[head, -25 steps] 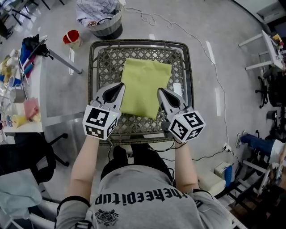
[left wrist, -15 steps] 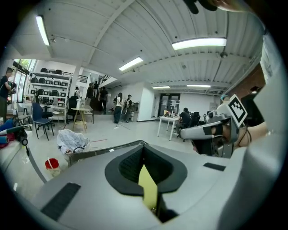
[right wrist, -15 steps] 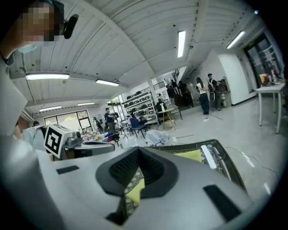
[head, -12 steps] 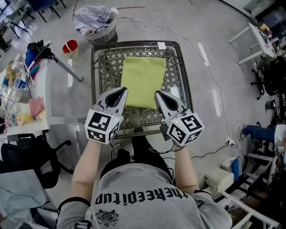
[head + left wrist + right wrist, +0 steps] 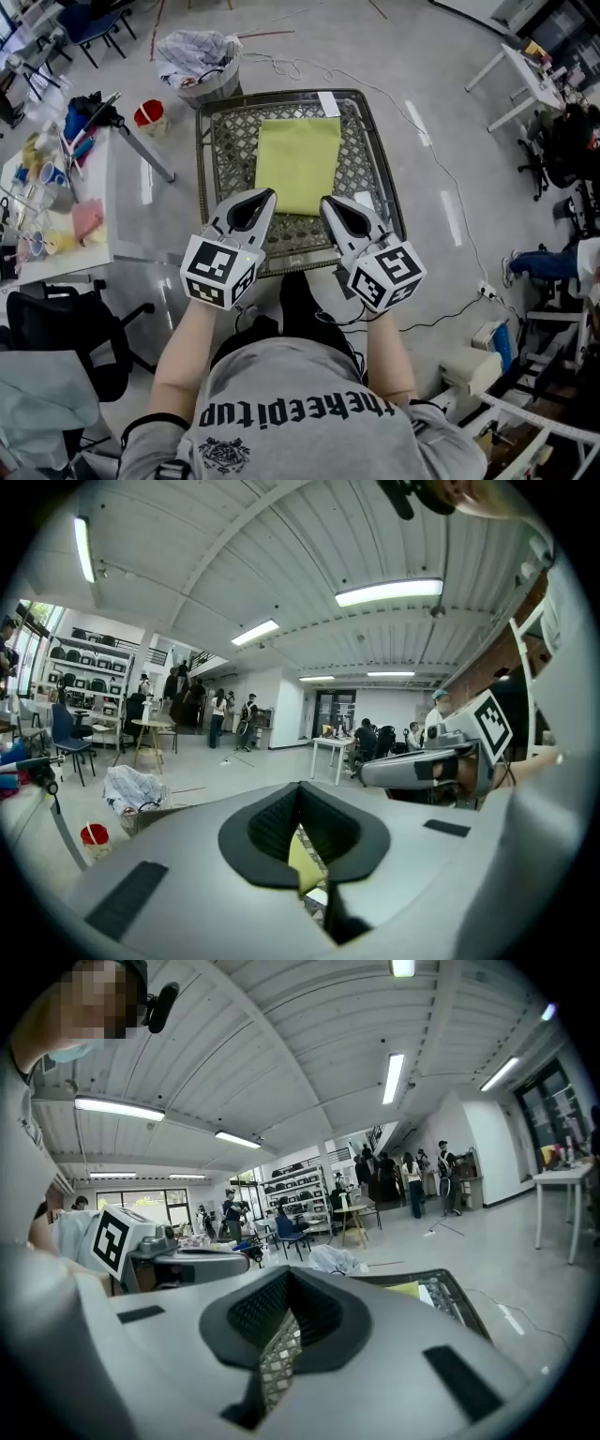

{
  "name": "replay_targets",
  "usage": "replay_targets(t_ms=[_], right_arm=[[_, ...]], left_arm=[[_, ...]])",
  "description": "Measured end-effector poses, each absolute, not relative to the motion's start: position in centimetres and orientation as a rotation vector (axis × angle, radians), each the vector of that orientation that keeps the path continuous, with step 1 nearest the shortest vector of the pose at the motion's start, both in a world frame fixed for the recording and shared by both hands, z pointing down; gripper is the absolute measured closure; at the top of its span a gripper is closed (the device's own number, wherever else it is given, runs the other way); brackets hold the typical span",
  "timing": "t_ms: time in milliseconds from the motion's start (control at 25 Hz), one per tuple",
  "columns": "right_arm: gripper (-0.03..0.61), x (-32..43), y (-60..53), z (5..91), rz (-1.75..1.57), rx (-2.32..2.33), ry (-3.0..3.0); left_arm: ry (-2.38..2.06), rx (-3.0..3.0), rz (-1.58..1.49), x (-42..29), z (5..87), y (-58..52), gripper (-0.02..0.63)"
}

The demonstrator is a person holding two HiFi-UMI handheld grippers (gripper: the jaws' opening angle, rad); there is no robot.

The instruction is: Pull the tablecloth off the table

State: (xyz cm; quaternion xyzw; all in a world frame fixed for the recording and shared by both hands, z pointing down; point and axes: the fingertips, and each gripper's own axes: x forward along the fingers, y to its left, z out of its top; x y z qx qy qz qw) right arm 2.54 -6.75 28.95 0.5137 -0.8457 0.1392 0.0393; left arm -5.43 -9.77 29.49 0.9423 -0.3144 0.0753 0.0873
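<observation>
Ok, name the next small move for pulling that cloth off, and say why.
Probably open both jaws and dip toward the near edge of the yellow-green cloth. The left gripper and right gripper are both shut on nothing, held above the near side of the lattice table, while the cloth lies flat and ungripped on it.

Bright ceiling strip lights, sharp frames (gripper views bend at edges).
</observation>
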Motion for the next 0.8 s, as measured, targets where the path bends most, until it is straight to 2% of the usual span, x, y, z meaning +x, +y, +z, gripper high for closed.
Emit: replay_targets(t_ms=[800], right_arm=[[0.568,-2.2,-2.3,25.9,0.289,1.582,-2.632]], left_arm=[[-0.831,2.89,0.13,-6.6,26.5,-4.3,0.6]])
